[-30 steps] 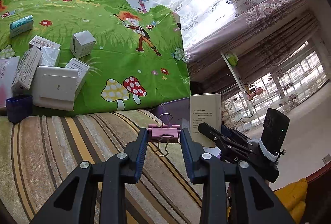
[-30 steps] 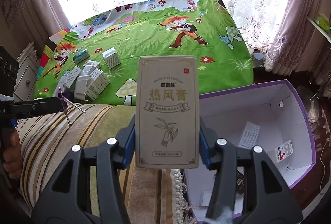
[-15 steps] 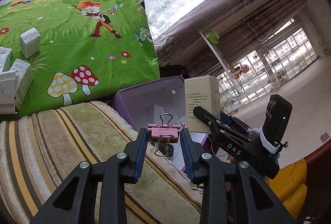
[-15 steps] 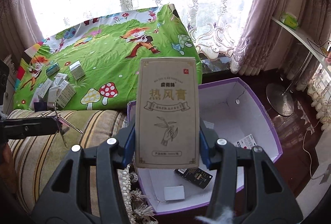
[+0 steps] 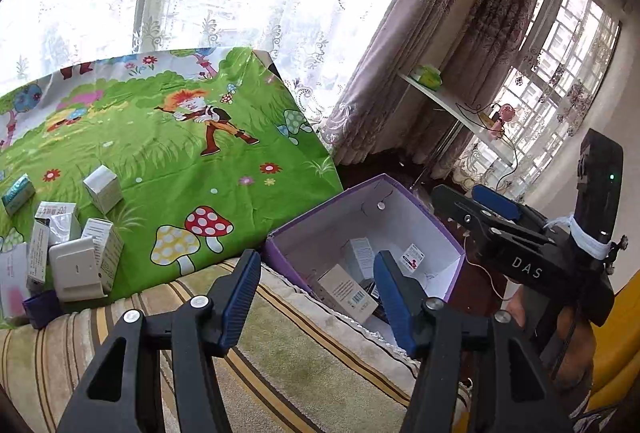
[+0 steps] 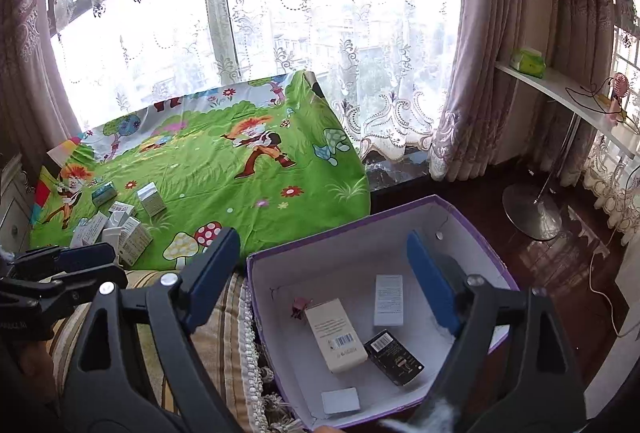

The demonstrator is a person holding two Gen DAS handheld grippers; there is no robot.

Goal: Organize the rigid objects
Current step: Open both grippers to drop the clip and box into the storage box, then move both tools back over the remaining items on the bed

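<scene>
Both claws are wide open with nothing in them: the left claw (image 5: 316,291) hangs over the near-left edge of the purple box (image 6: 472,217), and the right claw (image 6: 324,279) sits right above the box's inside. In the box the tan carton (image 6: 336,335) lies flat with the pink clip (image 6: 299,307) touching its far-left corner, a black carton (image 6: 394,357) just to its right and a white carton (image 6: 388,300) farther back. More small cartons (image 6: 132,229) are bunched on the green sheet (image 6: 248,193) off to the far left.
</scene>
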